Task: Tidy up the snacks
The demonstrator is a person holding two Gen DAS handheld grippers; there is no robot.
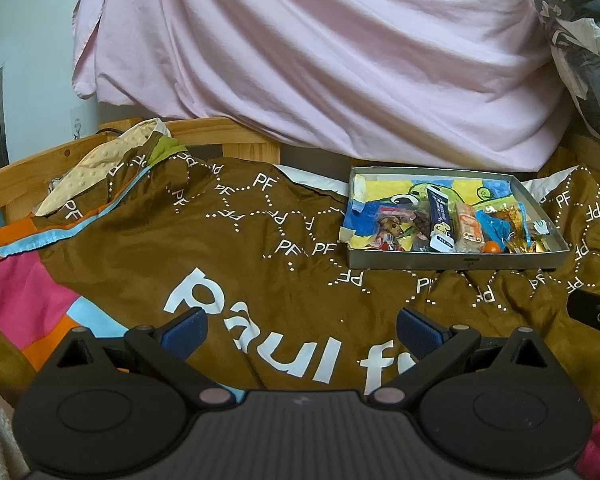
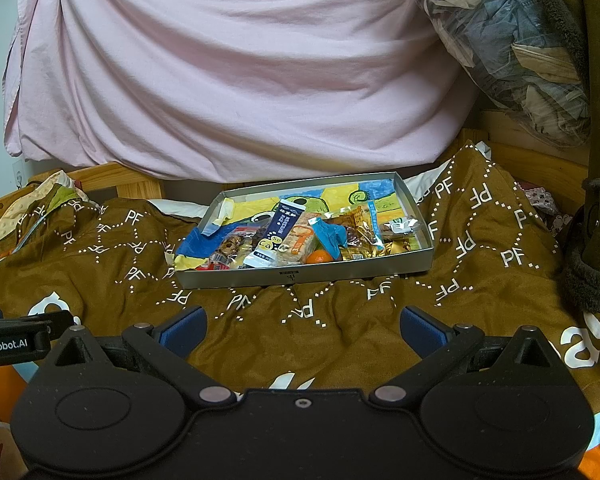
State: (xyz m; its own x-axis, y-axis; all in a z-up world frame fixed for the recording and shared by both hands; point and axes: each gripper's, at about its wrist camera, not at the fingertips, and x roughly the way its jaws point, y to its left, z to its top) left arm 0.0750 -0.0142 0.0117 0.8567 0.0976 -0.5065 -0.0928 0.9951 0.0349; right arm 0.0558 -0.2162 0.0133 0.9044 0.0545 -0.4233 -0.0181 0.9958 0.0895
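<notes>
Brown bedding [image 2: 340, 320] printed with white "PF" marks covers a wooden-framed bed, a pink sheet [image 2: 236, 80] draped behind it. On the bedding sits a shallow grey tray [image 2: 300, 274] lined with a yellow-and-blue drawing and loaded with snacks: a dark blue sachet [image 2: 278, 232], a pale orange-marked wafer pack [image 2: 298, 242], a crumpled teal wrapper [image 2: 332, 236], a small orange fruit [image 2: 318, 257] and gold foil pieces [image 2: 396, 247], all gathered toward the tray's near side. The left gripper [image 1: 302, 330] hovers over the bedding, left of the tray and well short of it, blue-padded fingers [image 1: 186, 330] spread wide and holding nothing. The right gripper [image 2: 302, 330] faces the tray head-on, its fingers [image 2: 420, 330] likewise wide apart and empty
</notes>
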